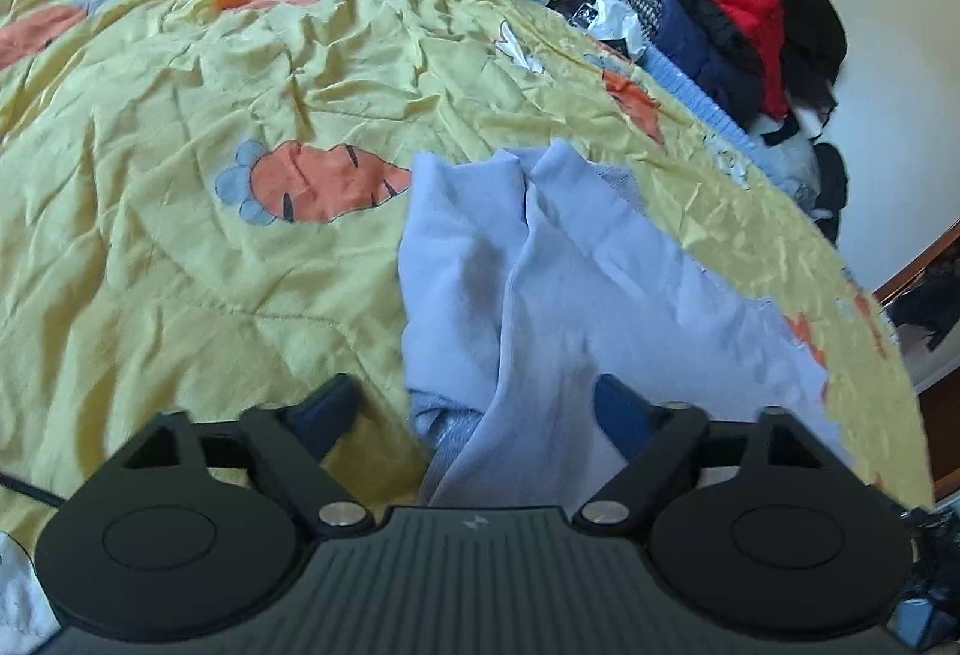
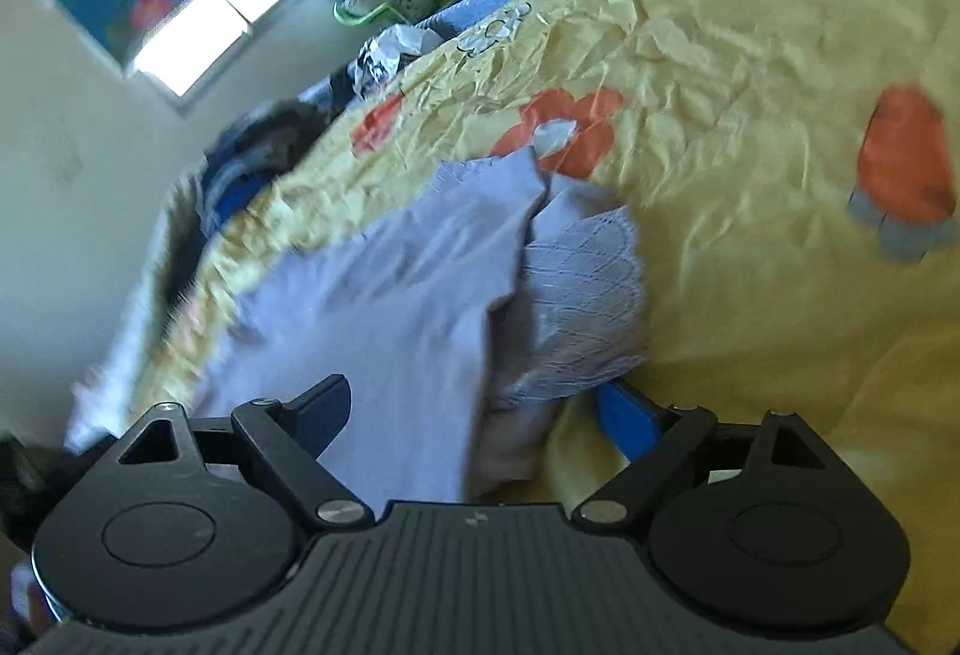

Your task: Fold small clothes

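left gripper (image 1: 474, 403): spread wide, nothing held, poised over the near edge of the garment (image 1: 540, 283), likely to pinch it for a fold | garment: crumpled on the quilt (image 1: 180, 235), right of the carrot print | right gripper (image 2: 480, 403): wide, empty, straddling its lace hem (image 2: 588, 295)

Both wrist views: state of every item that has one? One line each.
Light blue garment: crumpled, not yet folded, lying on the quilt.
Lace trim: exposed along one edge of the garment.
Yellow quilt: spread out, wrinkled.
Left gripper: open, garment between its fingers.
Right gripper: open, garment between its fingers.
Clothes piles: heaped beyond the quilt.
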`<state>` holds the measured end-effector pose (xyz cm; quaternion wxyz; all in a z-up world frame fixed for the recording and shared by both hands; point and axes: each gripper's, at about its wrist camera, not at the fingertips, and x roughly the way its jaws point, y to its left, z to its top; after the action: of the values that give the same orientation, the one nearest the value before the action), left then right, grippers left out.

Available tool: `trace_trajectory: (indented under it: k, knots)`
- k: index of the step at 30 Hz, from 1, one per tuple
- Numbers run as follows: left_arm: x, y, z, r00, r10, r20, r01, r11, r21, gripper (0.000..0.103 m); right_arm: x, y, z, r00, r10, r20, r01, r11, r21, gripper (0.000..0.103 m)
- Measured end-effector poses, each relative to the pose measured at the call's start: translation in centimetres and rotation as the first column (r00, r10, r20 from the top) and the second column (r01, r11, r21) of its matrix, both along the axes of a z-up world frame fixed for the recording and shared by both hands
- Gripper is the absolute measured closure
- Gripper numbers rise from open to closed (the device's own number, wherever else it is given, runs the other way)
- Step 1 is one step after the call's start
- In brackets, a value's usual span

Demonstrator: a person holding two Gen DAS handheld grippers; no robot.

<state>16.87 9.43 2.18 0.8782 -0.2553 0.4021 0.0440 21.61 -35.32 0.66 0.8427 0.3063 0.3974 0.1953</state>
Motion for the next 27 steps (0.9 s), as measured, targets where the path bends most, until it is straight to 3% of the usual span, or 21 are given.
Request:
trace_trajectory:
  k: [3,4,7,11,17,24,27]
  knots:
    - [0.6,-0.5,0.2,1.0,-0.018,-0.011,0.018,0.999,0.039,0.031,0.9,-1.1,-0.7,0.998,-0.004,-0.064,0.013,0.99,0.139,0.016]
    - [0.8,-0.7,0.2,1.0,-0.018,-0.014,0.019,0.998,0.062,0.041,1.1,-1.4,-0.9,0.997,-0.008,-0.079,0.021,0.985,0.172,0.016]
    - [1.0,-1.1,0.2,1.0,-0.011,-0.018,0.013,0.994,0.111,0.048,1.7,-1.7,-1.2,0.995,-0.019,-0.102,0.04,0.978,0.206,0.025]
    - [0.9,-2.0,0.3,1.0,-0.024,-0.019,0.026,0.986,0.162,0.057,1.9,0.1,-1.0,0.995,0.011,-0.1,-0.004,0.998,0.066,0.075]
    - [1.1,-2.0,0.6,0.999,-0.024,-0.03,0.027,0.992,0.12,0.082,2.1,0.4,-1.3,0.996,0.009,-0.092,-0.005,0.999,0.042,0.086]
    - [0.1,-1.5,1.4,0.997,-0.051,-0.05,0.055,0.994,0.089,0.085,1.8,0.0,1.1,0.995,0.071,-0.069,-0.068,0.997,0.045,0.087]
    - [0.2,-1.5,0.3,0.997,-0.052,-0.052,0.057,0.994,0.092,0.082,1.9,0.3,0.2,0.992,0.077,-0.097,-0.079,0.997,-0.01,0.087]
